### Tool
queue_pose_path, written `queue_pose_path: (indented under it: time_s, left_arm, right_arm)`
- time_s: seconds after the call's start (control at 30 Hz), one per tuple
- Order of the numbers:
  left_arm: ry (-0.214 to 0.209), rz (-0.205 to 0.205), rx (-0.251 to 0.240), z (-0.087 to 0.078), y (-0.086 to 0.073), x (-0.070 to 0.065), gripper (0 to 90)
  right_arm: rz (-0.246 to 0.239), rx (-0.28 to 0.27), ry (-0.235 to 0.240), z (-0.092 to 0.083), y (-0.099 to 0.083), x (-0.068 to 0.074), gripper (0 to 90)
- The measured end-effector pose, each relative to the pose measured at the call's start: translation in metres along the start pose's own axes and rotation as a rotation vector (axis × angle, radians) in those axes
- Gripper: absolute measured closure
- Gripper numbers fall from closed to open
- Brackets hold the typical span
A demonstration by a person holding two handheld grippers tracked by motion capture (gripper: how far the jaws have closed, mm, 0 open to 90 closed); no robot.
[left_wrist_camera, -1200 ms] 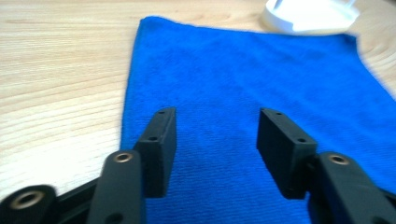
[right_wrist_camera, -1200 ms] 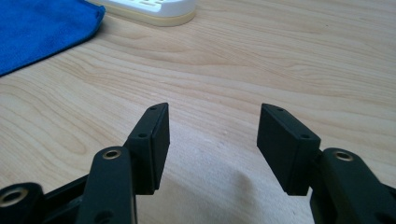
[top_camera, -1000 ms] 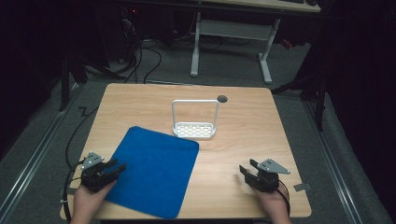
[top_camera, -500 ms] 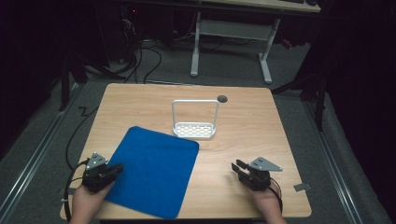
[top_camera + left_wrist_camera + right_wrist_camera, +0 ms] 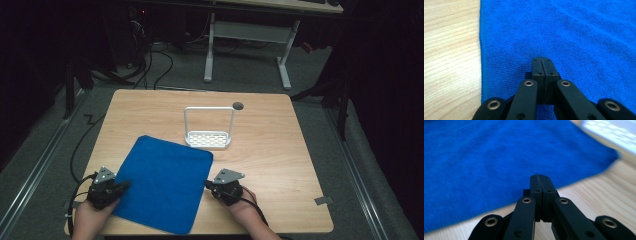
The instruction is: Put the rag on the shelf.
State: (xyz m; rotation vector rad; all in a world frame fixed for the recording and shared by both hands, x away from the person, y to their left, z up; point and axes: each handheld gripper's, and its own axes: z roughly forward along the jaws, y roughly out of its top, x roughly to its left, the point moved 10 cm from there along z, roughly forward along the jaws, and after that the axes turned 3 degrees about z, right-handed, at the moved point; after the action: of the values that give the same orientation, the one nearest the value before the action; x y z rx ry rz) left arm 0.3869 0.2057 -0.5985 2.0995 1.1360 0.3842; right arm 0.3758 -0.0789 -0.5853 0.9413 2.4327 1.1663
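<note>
While both grippers sit at the cloth's [image 5: 162,185] edges | cloth flat at table's [image 5: 280,150] 7 o'clock | left gripper [image 5: 122,186] jaws just closed, empty, over cloth | right gripper [image 5: 207,185] jaws just closed, empty, beside cloth | rack [image 5: 209,139] at 12 o'clock

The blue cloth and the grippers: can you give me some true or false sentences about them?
1. The cloth lies flat on the table. True.
2. The left gripper is wide open. False: its jaws are shut together, over the cloth.
3. The right gripper holds the cloth. False: its jaws are shut with nothing between them, by the cloth's edge.
4. A white rack stands beyond the cloth. True.
5. The rack is full of dishes. False: it is empty.
</note>
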Motion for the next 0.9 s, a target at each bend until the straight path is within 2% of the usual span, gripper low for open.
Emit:
queue_pose_path:
  time_s: [0.03, 0.13, 0.17, 0.2, 0.33, 0.37, 0.43, 0.47, 0.5, 0.53, 0.6, 0.63, 0.67, 0.7, 0.73, 0.77, 0.8, 0.83, 0.9]
  left_arm:
    - [0.000, 0.000, 0.000, 0.000, 0.000, 0.000, 90.0]
    - [-0.008, -0.011, -0.008, 0.000, -0.001, -0.001, 90.0]
    - [-0.010, -0.011, -0.008, -0.001, -0.001, -0.002, 90.0]
    - [-0.013, -0.007, -0.008, -0.001, -0.001, -0.002, 90.0]
    - [-0.025, -0.010, -0.007, -0.002, -0.002, -0.006, 90.0]
    - [-0.051, -0.016, -0.006, -0.002, -0.004, -0.010, 90.0]
    - [-0.062, -0.020, -0.010, -0.001, -0.003, -0.014, 90.0]
    - [-0.084, -0.017, -0.007, 0.000, -0.002, -0.020, 90.0]
    - [-0.084, -0.017, -0.007, 0.000, -0.002, -0.020, 90.0]
    - [-0.096, 0.001, -0.004, 0.002, -0.001, -0.027, 90.0]
    - [-0.105, 0.013, 0.002, 0.002, -0.001, -0.032, 90.0]
    - [-0.123, 0.022, 0.005, 0.003, 0.000, -0.037, 90.0]
    - [-0.157, 0.041, 0.012, 0.005, 0.000, -0.046, 90.0]
    - [-0.157, 0.041, 0.012, 0.005, 0.000, -0.046, 89.9]
    - [-0.196, 0.057, 0.015, 0.006, 0.001, -0.057, 89.9]
    - [-0.196, 0.057, 0.015, 0.006, 0.001, -0.057, 90.0]
    - [-0.236, 0.070, 0.018, 0.006, 0.000, -0.068, 89.9]
    - [-0.236, 0.070, 0.018, 0.006, 0.000, -0.068, 89.9]
    - [-0.266, 0.091, 0.023, 0.007, 0.000, -0.079, 89.9]
  right_arm:
    - [0.000, 0.000, 0.000, 0.000, 0.000, 0.000, 90.0]
    - [-0.061, 0.052, 0.035, 0.011, -0.002, 0.015, 90.0]
    - [-0.061, 0.052, 0.035, 0.011, -0.002, 0.015, 90.0]
    - [-0.076, 0.078, 0.026, 0.013, -0.006, 0.015, 90.0]
    - [-0.051, 0.077, 0.029, 0.009, -0.010, 0.011, 90.0]
    - [-0.048, 0.079, 0.027, 0.008, -0.011, 0.010, 90.0]
    - [-0.045, 0.075, 0.028, 0.006, -0.013, 0.008, 90.0]
    - [-0.043, 0.070, 0.024, 0.000, -0.018, 0.006, 90.0]
    - [-0.043, 0.070, 0.024, 0.000, -0.018, 0.006, 90.0]
    - [-0.035, 0.072, 0.016, -0.007, -0.023, 0.003, 90.0]
    - [-0.031, 0.071, 0.015, -0.010, -0.026, 0.002, 90.0]
    - [-0.031, 0.070, 0.011, -0.014, -0.028, 0.000, 90.0]
    - [-0.030, 0.072, 0.005, -0.021, -0.034, -0.003, 90.0]
    - [-0.030, 0.072, 0.005, -0.021, -0.034, -0.003, 90.0]
    - [-0.026, 0.080, -0.009, -0.028, -0.040, -0.009, 90.0]
    - [-0.026, 0.080, -0.009, -0.028, -0.040, -0.009, 90.0]
    - [-0.006, 0.076, -0.019, -0.035, -0.044, -0.015, 90.0]
    - [-0.006, 0.076, -0.019, -0.035, -0.044, -0.015, 90.0]
    - [0.011, 0.075, -0.032, -0.041, -0.049, -0.022, 90.0]
